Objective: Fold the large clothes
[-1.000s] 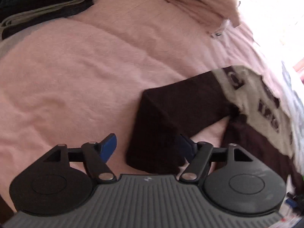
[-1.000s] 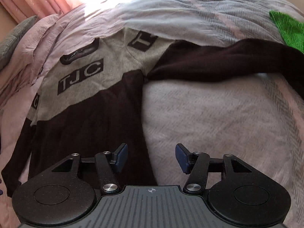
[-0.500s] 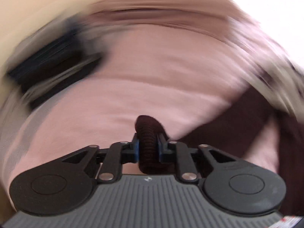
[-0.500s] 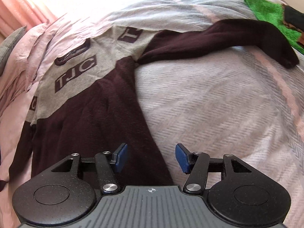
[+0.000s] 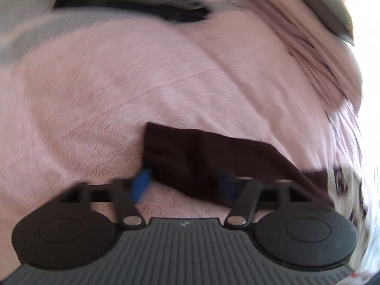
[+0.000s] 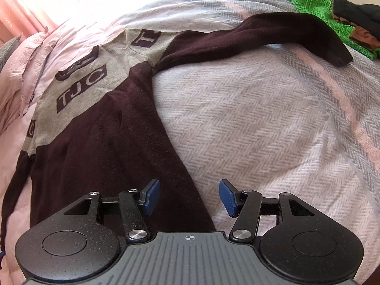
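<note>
Left view only: left gripper [image 5: 185, 185] spread over sweater [image 5: 201, 156] cuff. Right view only: right gripper [image 6: 188, 197] spread, empty, over sweater's [image 6: 99, 142] hem edge.

A sunlit bed under pink and grey covers

A pale pink fleecy blanket [image 5: 147, 76] fills most of the left wrist view, its surface blurred; rumpled pink bedding [image 5: 315, 54] runs down the upper right, beside an olive-grey cushion [image 5: 330, 9] at the top right edge. In the right wrist view a white and grey herringbone bedspread [image 6: 261, 123] with a pink stripe covers the centre and right. Strong daylight washes out the upper left of that frame, where a pink curtain [image 6: 16, 11] hangs, and a grey pillow corner [image 6: 7, 47] shows at the left edge.
</note>
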Available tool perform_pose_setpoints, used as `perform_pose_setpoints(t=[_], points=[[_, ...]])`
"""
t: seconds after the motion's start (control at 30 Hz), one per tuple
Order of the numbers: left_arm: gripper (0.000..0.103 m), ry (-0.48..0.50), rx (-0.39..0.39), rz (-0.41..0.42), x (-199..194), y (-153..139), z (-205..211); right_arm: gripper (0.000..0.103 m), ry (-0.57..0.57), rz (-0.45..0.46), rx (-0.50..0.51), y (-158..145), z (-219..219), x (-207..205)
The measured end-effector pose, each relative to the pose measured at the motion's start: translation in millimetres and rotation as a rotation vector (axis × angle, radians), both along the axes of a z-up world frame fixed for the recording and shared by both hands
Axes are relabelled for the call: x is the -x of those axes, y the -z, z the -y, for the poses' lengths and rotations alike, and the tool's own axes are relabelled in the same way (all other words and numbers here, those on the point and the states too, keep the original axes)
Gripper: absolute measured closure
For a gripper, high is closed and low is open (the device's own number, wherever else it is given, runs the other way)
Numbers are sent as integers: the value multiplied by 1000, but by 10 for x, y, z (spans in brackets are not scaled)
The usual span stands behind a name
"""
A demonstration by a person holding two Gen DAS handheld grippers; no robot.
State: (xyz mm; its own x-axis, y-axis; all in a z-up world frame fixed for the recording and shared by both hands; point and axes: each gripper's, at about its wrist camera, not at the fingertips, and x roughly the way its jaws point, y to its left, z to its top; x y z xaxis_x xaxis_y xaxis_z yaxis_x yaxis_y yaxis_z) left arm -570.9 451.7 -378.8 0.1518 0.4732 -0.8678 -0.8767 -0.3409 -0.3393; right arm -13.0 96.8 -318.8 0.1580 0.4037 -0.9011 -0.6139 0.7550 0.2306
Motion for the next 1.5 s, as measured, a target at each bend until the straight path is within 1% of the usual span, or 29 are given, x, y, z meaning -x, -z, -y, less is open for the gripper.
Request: perform_pose_setpoints(t=[0.03, 0.1, 0.17, 0.23, 0.27, 0.33, 0.4, 0.47, 0.5, 0.53, 0.57, 0.6, 0.67, 0.7, 0.8, 0.87, 0.93, 1.0, 1.07, 1.1, 1.13, 1.17, 1.2, 1.23, 1.27, 1.3, 1.33, 1.4, 1.5], points=[[99, -8, -9, -9, 50, -3, -12, 51, 5, -4, 2, 9, 17, 2], [100, 14, -104, -38, 96, -170, 42, 51, 14, -12, 6, 7, 56, -5], [100, 44, -262, -88, 166, -480, 127, 51, 9, -10, -10, -24, 105, -4], [99, 50, -350, -141, 268, -689, 116, 51, 6, -7, -22, -51, 156, -5], [98, 70, -369, -181, 293, -729, 101, 51, 5, -13, -26, -47, 176, -12], [95, 134, -331, -266, 254, -617, 38, 51, 16, -33, -31, -18, 210, -31], [88, 215, -209, -372, 110, -293, -33, 51, 31, -68, -44, 30, 273, -69], [87, 263, -81, -449, -3, 8, -19, 51, 42, -105, -69, 59, 387, -109], [87, 264, -54, -473, -37, 65, 40, 51, 44, -121, -79, 59, 460, -126], [83, 253, -60, -471, -49, 60, 134, 51, 45, -134, -92, 58, 551, -151], [75, 231, -71, -442, -42, 14, 272, 51, 43, -148, -104, 60, 643, -175], [72, 214, -69, -406, -25, -37, 396, 51, 40, -165, -116, 64, 737, -194], [72, 197, -59, -310, 1, -190, 720, 51, 35, -216, -152, 91, 918, -220], [72, 220, -43, -253, -38, -262, 892, 51, 33, -248, -167, 117, 986, -220], [70, 401, 20, -29, -379, -406, 1402, 51, 24, -330, -208, 212, 1117, -224], [58, 519, 66, 123, -731, -404, 1709, 51, 25, -352, -209, 276, 1140, -216], [54, 615, 93, 230, -1060, -341, 1931, 51, 14, -371, -214, 322, 1153, -214], [52, 650, 104, 256, -1303, -250, 2102, 51, -2, -383, -230, 335, 1177, -225], [46, 618, 112, 285, -1419, -95, 2186, 51, -17, -397, -244, 349, 1213, -252], [47, 586, 128, 299, -1441, -11, 2204, 51, -21, -405, -248, 363, 1241, -258], [54, 540, 129, 322, -1449, 74, 2220, 51, -25, -412, -250, 373, 1253, -264], [94, 506, 112, 336, -1465, 82, 2231, 51, -32, -416, -250, 375, 1261, -270], [96, 499, 99, 330, -1477, 39, 2240, 51, -43, -417, -251, 368, 1273, -277], [98, 504, 49, 311, -1473, -108, 2296, 51, -58, -416, -254, 352, 1275, -268], [98, 545, -45, 278, -1457, -314, 2351, 51, -74, -417, -262, 340, 1270, -254], [98, 585, -110, 207, -1440, -471, 2408, 51, -89, -426, -271, 341, 1260, -236], [96, 607, -134, 133, -1407, -554, 2438, 51, -105, -442, -279, 357, 1241, -215], [95, 593, -108, 47, -1279, -506, 2401, 51, -142, -467, -280, 415, 1181, -153], [96, 523, -38, -66, -1226, -267, 2286, 51, -175, -476, -297, 528, 1086, -53]])
